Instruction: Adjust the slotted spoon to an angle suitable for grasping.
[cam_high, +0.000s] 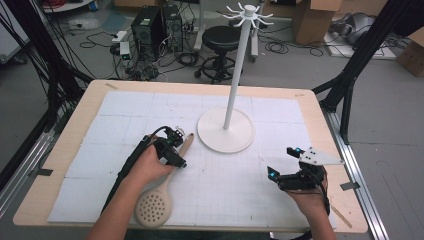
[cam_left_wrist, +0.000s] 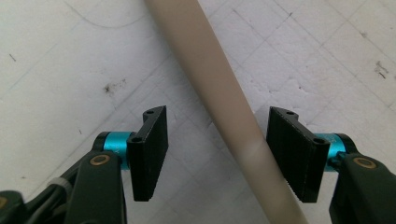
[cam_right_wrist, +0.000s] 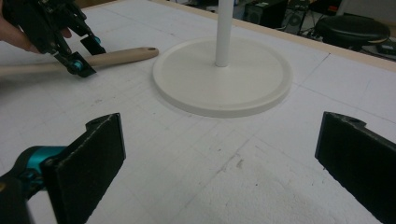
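A beige slotted spoon (cam_high: 156, 202) lies on the white mat, its round perforated head near the front edge and its handle (cam_high: 186, 145) pointing toward the stand. My left gripper (cam_high: 175, 150) is lowered over the handle, open, with a jaw on each side. In the left gripper view the handle (cam_left_wrist: 219, 93) runs diagonally between the pads (cam_left_wrist: 149, 149), nearer the right one and with a gap at the left one. My right gripper (cam_high: 282, 162) hovers open at the front right, nothing between its pads (cam_right_wrist: 91, 163). It faces the white stand's base (cam_right_wrist: 224, 77) and the spoon handle (cam_right_wrist: 121, 56).
A white hanging stand with a round base (cam_high: 226, 131) and a tall pole (cam_high: 239, 65) topped by hook arms stands at mid table. The wooden table edge (cam_high: 60, 145) frames the mat. A stool (cam_high: 221, 40), computers and cables sit on the floor beyond.
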